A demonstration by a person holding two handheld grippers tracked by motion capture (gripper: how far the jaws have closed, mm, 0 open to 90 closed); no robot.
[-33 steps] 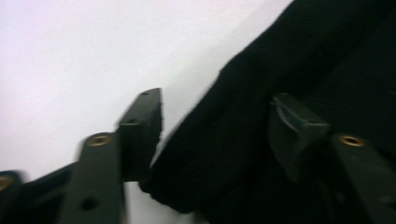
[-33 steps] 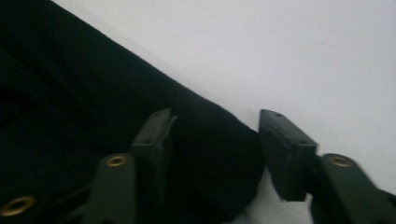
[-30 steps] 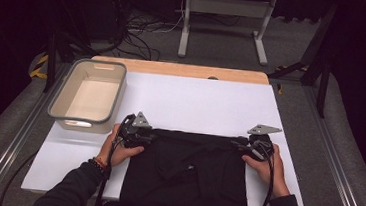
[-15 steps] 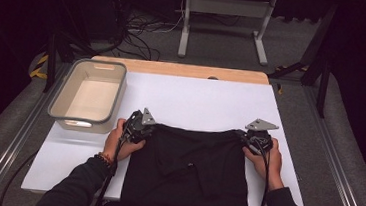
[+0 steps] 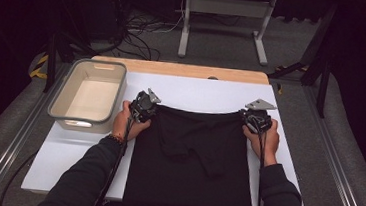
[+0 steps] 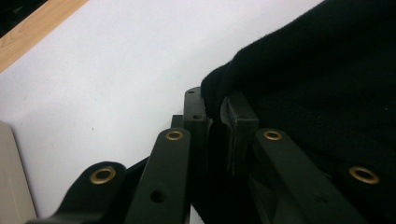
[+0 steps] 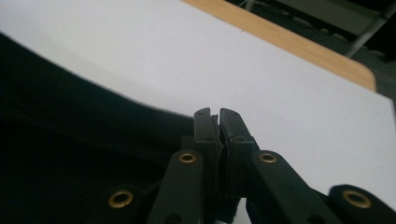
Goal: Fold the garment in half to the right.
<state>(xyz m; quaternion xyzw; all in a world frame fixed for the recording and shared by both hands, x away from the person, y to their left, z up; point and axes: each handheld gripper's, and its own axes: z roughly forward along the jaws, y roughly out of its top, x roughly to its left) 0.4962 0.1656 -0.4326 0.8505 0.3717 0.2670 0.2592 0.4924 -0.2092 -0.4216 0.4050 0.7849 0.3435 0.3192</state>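
A black garment (image 5: 191, 159) lies spread on the white sheet (image 5: 202, 92), its far edge stretched between my two grippers. My left gripper (image 5: 153, 110) pinches the far left corner. In the left gripper view its jaws (image 6: 215, 105) have just closed, and a fold of the black cloth (image 6: 317, 70) sits between the pads. My right gripper (image 5: 250, 118) holds the far right corner. In the right gripper view its jaws (image 7: 215, 116) are pressed together on the thin edge of the cloth (image 7: 70, 154). A hand holds each gripper.
A grey plastic bin (image 5: 89, 63) stands at the left edge of the sheet, close to my left gripper. The wooden tabletop (image 5: 174, 69) shows beyond the sheet. A metal stand and cables lie on the floor behind the table.
Both hands have moved away from the person, pulling the garment's far edge up the sheet. More of the cloth now lies flat on the sheet.
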